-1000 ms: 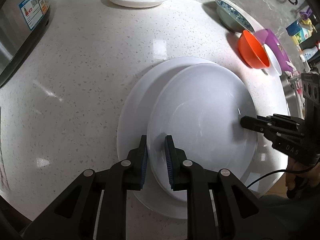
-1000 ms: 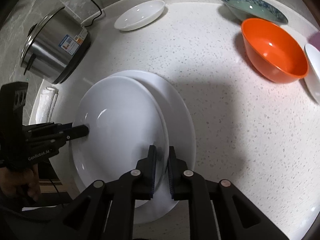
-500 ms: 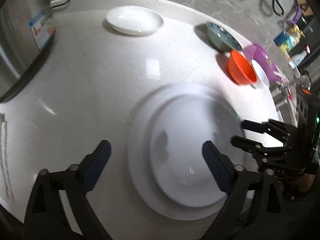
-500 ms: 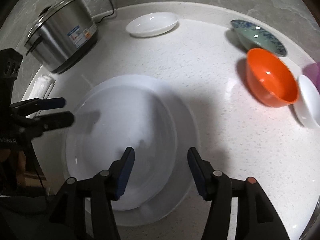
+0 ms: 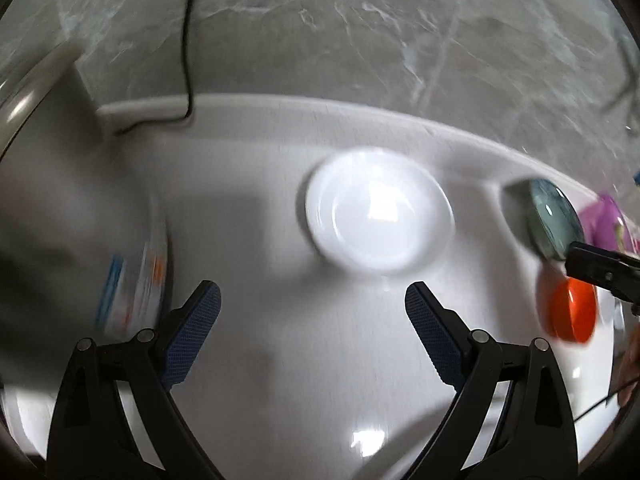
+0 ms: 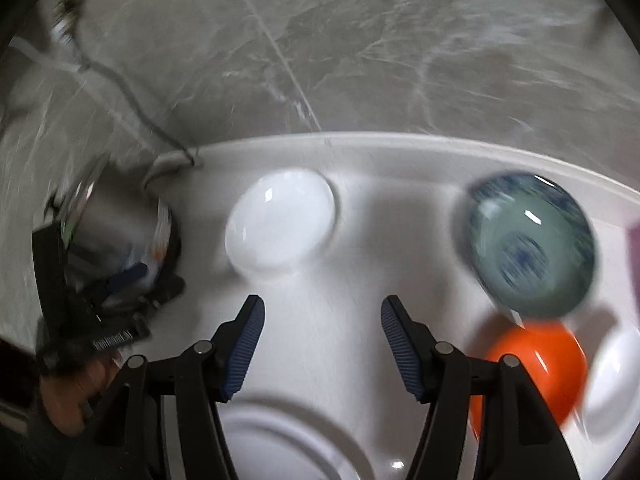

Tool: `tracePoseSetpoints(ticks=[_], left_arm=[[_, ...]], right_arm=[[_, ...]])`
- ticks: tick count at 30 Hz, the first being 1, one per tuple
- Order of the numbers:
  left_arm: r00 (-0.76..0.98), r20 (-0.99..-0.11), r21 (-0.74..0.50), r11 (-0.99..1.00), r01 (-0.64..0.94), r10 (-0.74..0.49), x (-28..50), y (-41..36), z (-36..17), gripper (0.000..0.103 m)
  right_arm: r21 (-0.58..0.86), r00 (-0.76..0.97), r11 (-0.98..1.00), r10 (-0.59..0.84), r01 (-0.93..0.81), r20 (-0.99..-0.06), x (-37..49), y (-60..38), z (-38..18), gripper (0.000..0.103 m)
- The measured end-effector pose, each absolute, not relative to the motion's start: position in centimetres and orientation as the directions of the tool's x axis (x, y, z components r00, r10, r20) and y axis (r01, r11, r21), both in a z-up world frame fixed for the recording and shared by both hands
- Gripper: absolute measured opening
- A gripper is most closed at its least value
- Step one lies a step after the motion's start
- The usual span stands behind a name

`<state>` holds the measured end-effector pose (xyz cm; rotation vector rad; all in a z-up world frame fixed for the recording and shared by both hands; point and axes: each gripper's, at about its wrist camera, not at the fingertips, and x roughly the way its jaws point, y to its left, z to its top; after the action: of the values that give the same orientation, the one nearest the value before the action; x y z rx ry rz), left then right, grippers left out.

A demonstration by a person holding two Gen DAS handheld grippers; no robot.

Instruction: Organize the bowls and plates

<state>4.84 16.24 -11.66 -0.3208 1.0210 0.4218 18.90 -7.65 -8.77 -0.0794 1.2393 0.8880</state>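
Observation:
Both views are motion-blurred. My left gripper (image 5: pixel 312 308) is open and empty above the white counter, facing a small white plate (image 5: pixel 378 210) near the back edge. My right gripper (image 6: pixel 322 322) is also open and empty. In the right wrist view the small white plate (image 6: pixel 280 226) lies ahead to the left. A green-blue patterned bowl (image 6: pixel 532 246) and an orange bowl (image 6: pixel 538 364) lie to the right. The stacked white plates (image 6: pixel 280 446) lie just below the right gripper. The left gripper's fingers (image 6: pixel 132 276) show at the left.
A steel rice cooker (image 5: pixel 80 220) stands at the left, its cable running up the marble wall (image 5: pixel 320 32). The green-blue bowl (image 5: pixel 554 220), the orange bowl (image 5: pixel 570 314) and a purple item (image 5: pixel 604 220) crowd the right. A white bowl (image 6: pixel 612 380) sits beside the orange bowl.
Both grippers let go of the large white plate, opened wide, and lifted and swung toward the back of the counter. The stacked plates now lie below and behind them.

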Motion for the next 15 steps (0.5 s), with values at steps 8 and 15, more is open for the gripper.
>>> tracePoseSetpoints(ticks=[8,15], left_arm=[[0.343,-0.928,-0.037,0.88,-0.473,0.145,12.9,21.6,-15.9,0.092],[0.309,-0.946,-0.058,0.891,-0.45,0.094,15.1,23.4,-18.4,0.072]], right_arm=[[0.459,-0.024,0.736,0.517,-0.497,-0.856,24.2,-1.3,-14.2,0.063],[0.457,-0.067,0.758,0.484,-0.466,-0.872,25.2,1.0,-17.9,0.06]])
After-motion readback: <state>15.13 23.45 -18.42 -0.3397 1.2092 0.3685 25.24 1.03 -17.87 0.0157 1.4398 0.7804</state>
